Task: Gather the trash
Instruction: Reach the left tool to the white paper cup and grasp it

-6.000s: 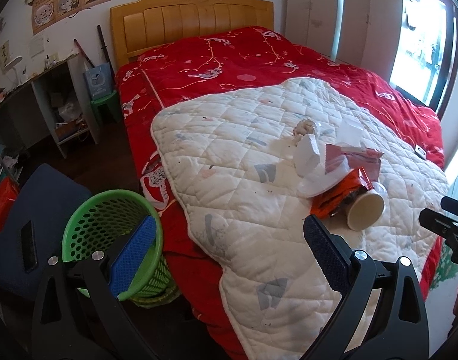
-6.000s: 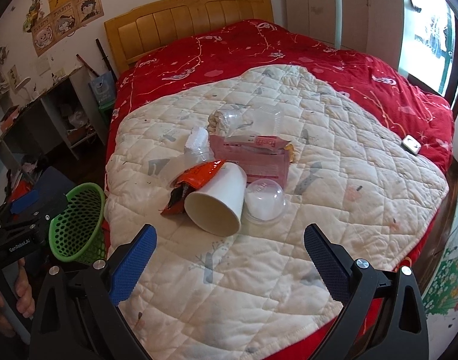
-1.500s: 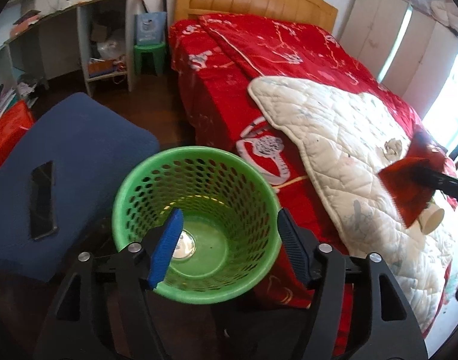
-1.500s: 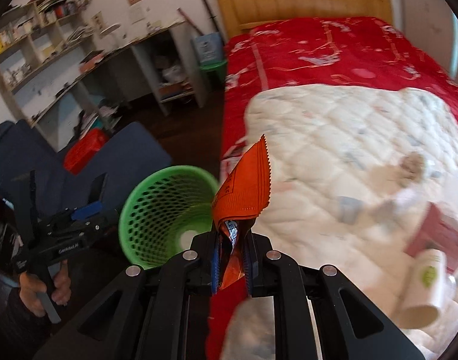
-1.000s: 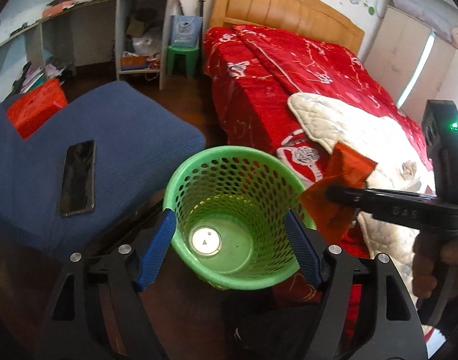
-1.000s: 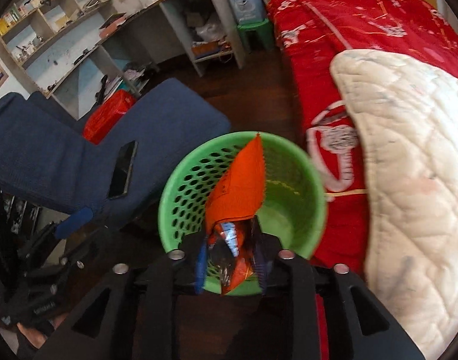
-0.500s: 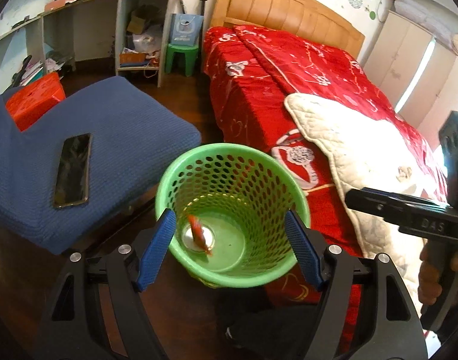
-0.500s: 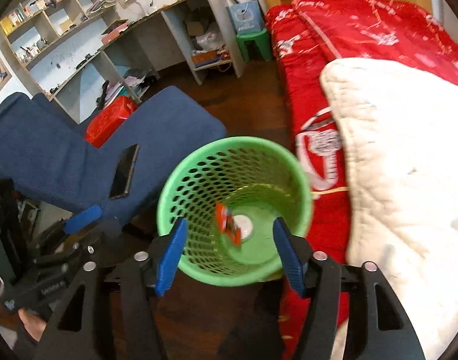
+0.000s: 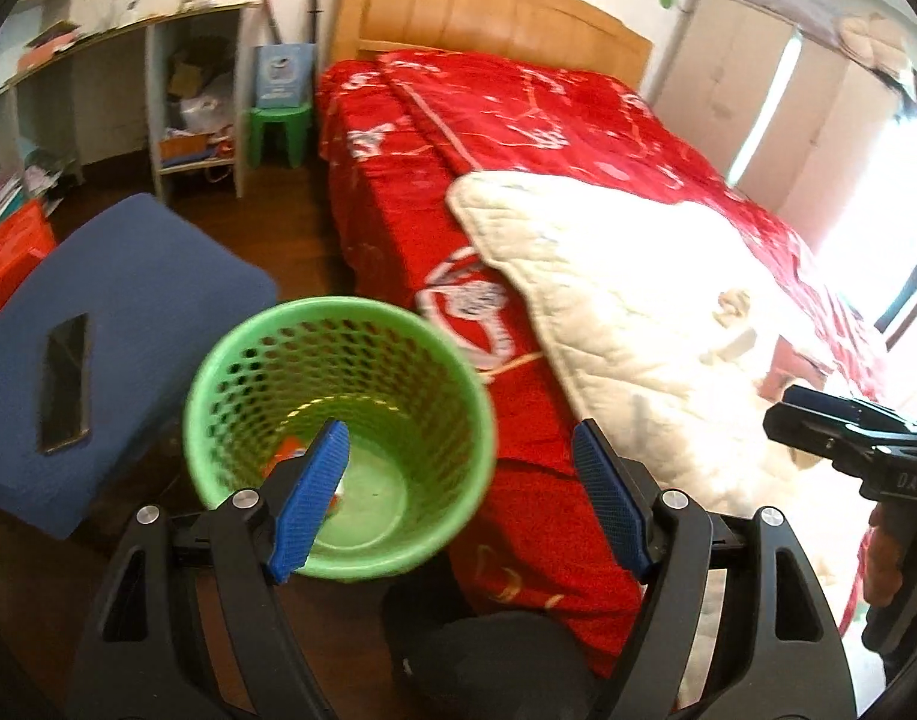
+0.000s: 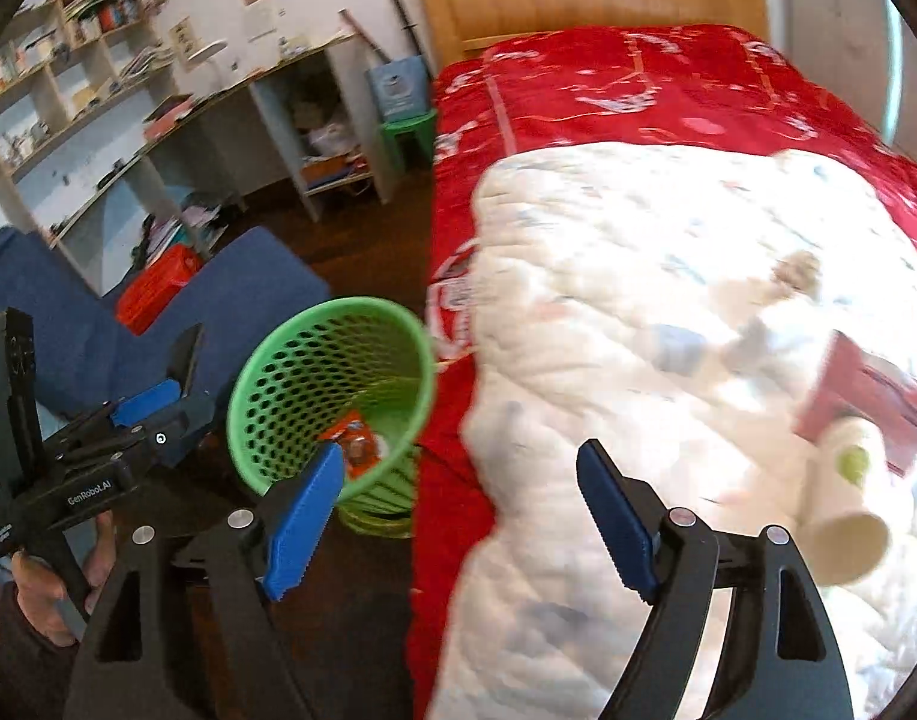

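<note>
A green mesh basket (image 9: 248, 360) (image 10: 314, 372) stands on the floor against the red bed. An orange snack wrapper (image 10: 353, 441) (image 9: 287, 453) lies inside it. My left gripper (image 9: 458, 438) hangs open over the basket's right rim with nothing between its blue pads. The jaws of my right gripper (image 10: 458, 456) are opening with nothing between them, over the edge of the white quilt (image 10: 638, 300), right of the basket. On the quilt lie a white paper cup (image 10: 842, 516) on its side, a pink packet (image 10: 866, 402) and a crumpled scrap (image 10: 794, 270), all blurred.
A blue padded seat (image 9: 158, 276) with a black phone (image 9: 65, 384) on it sits left of the basket. Behind it are a red crate (image 9: 8, 252), desk shelves and a green stool (image 9: 278, 126). A dark shape (image 9: 476, 648) lies on the floor below my left gripper.
My right gripper opened and the orange wrapper dropped into the basket. It then swung right from above the basket to the quilt's edge. My left gripper shifted right.
</note>
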Demonstrator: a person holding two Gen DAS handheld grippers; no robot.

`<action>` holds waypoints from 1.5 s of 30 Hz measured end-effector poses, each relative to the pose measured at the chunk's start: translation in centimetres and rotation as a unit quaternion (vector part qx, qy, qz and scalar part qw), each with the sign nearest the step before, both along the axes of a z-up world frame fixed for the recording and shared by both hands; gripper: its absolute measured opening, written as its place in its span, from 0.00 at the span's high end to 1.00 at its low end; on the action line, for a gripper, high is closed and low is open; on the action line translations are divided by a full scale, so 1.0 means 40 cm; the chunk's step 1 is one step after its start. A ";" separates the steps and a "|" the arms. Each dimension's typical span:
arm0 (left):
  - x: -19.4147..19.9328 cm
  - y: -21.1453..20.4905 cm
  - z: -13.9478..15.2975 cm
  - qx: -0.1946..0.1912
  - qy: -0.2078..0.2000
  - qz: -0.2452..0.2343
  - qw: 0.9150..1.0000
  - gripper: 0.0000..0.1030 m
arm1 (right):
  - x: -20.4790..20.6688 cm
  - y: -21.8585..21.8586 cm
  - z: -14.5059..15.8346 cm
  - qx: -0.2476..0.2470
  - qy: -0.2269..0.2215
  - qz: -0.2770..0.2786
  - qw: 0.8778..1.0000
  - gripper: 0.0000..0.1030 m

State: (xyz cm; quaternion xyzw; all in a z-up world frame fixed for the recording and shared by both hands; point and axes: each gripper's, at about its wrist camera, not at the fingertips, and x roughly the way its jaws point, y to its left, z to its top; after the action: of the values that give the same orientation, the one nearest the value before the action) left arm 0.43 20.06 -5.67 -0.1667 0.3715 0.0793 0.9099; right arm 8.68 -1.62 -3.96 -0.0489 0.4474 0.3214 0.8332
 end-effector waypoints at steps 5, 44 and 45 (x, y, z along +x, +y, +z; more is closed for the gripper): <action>0.038 -0.087 0.008 -0.009 0.000 -0.034 0.999 0.26 | 0.007 -0.137 0.022 0.003 -0.010 -0.045 0.999 0.25; 0.375 -0.717 0.016 -0.060 0.067 -0.274 0.958 0.26 | 0.042 -0.690 -0.031 -0.019 -0.003 -0.224 0.974 0.24; 0.391 -0.730 0.011 -0.058 0.074 -0.278 0.956 0.26 | 0.043 -0.693 -0.035 -0.018 -0.001 -0.225 0.974 0.24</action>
State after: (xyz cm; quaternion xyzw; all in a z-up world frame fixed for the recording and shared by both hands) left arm 16.06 -9.15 -5.24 -0.1035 0.4733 -0.1863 0.8547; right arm 10.41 -29.34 -5.37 0.0372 0.4518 0.1176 0.8836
